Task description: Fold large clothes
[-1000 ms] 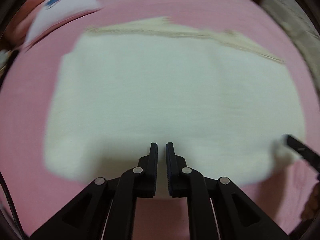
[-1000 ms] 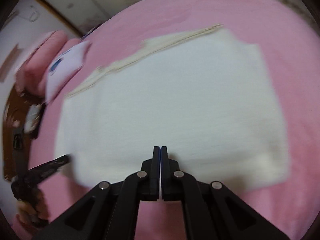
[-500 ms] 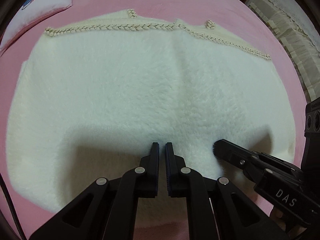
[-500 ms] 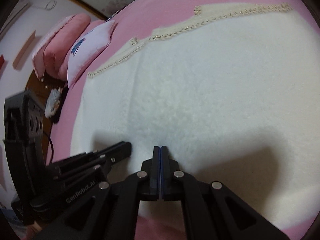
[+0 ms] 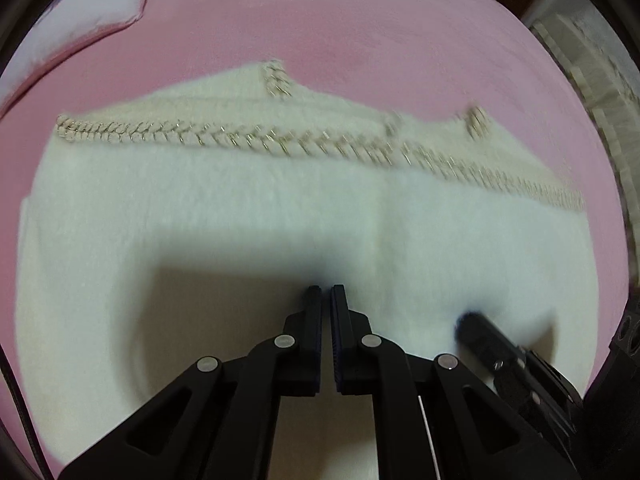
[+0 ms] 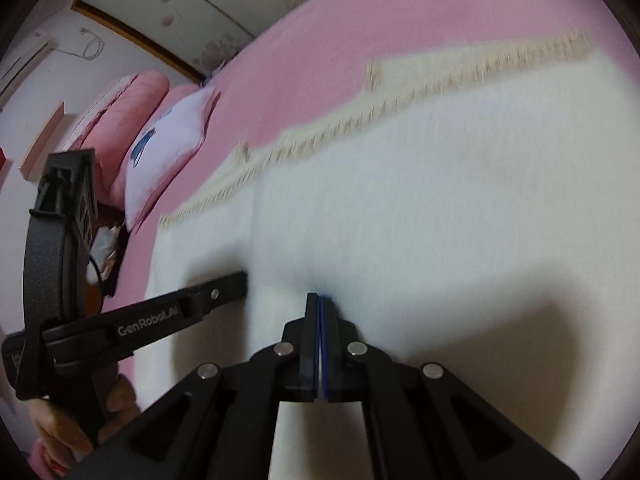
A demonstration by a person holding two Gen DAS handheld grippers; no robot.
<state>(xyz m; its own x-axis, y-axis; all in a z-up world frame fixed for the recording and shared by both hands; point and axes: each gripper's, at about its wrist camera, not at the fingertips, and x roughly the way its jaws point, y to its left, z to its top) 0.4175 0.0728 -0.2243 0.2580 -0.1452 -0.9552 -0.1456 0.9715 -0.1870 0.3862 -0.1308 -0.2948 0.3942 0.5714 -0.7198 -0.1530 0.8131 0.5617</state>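
A fluffy white garment (image 5: 248,216) lies flat on the pink bed cover (image 5: 360,32), its braided beige trim (image 5: 224,136) along the far edge. My left gripper (image 5: 326,290) is low over the garment's near half, jaws shut to a thin slit with nothing visible between them. My right gripper (image 6: 320,297) is shut too, empty, over the same white pile (image 6: 460,200). The two tools sit side by side: the right gripper's tip (image 5: 470,322) shows in the left wrist view, the left gripper (image 6: 236,282) in the right wrist view. The picture is motion-blurred.
A white pillow (image 5: 92,4) and pink pillows (image 6: 124,120) lie at the bed's head on the left. A person's hand (image 6: 68,428) holds the left tool's handle. A wall with a framed panel (image 6: 180,12) rises behind the bed; lace-patterned fabric (image 5: 600,80) lies off the right edge.
Both grippers have come down close over the garment and moved forward across it, ending side by side. The right tool has entered the left view. Jaws stayed shut.
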